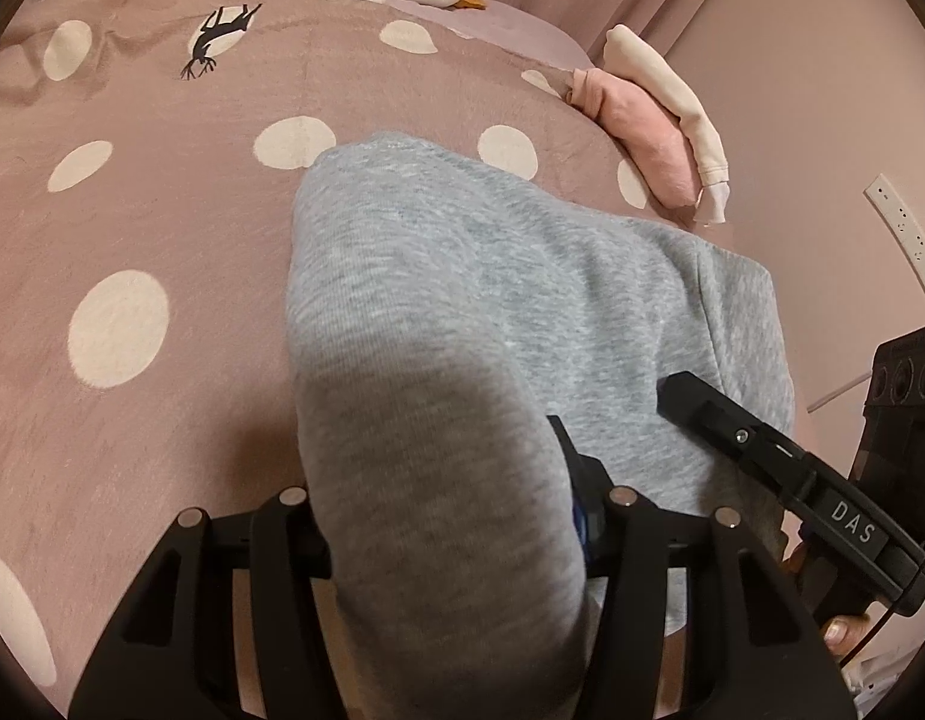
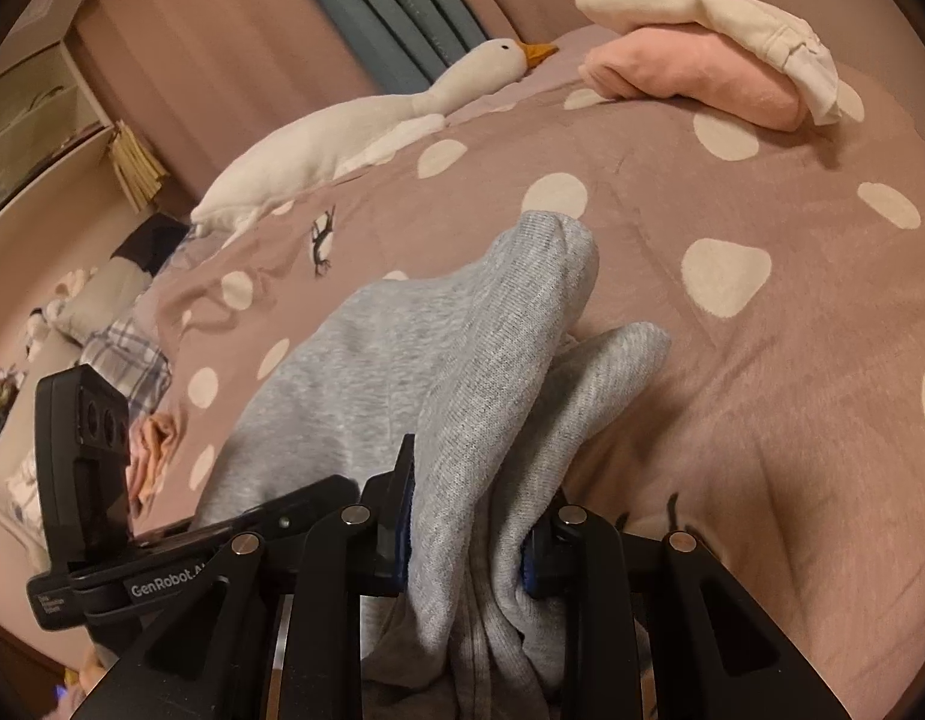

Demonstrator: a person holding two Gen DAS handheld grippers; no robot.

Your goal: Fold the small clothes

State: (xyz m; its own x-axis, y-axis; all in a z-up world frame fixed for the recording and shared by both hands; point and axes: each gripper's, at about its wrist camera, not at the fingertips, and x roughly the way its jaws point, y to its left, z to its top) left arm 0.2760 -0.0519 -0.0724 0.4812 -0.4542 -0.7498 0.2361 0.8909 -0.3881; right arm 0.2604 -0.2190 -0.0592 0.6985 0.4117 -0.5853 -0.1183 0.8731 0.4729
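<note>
Two hand-held grippers each grip one grey knit garment (image 1: 462,276) above a bed covered by a dusty-pink blanket (image 1: 162,228) with cream dots. The left gripper (image 1: 456,510) has its fingers closed on a thick fold of the grey fabric, which drapes forward onto the blanket. The right gripper (image 2: 468,528) likewise has its fingers (image 2: 396,534) pinched on bunched grey cloth, with a ribbed cuff end (image 2: 558,258) reaching out over the bed. Beyond the garment, near the bed's far edge, sits a folded pink garment (image 2: 696,81) with a folded cream garment (image 2: 720,18) lying on top of it. A white plush goose (image 2: 354,126) with an orange beak lies along the far side of the bed, well apart from the grey garment.
</note>
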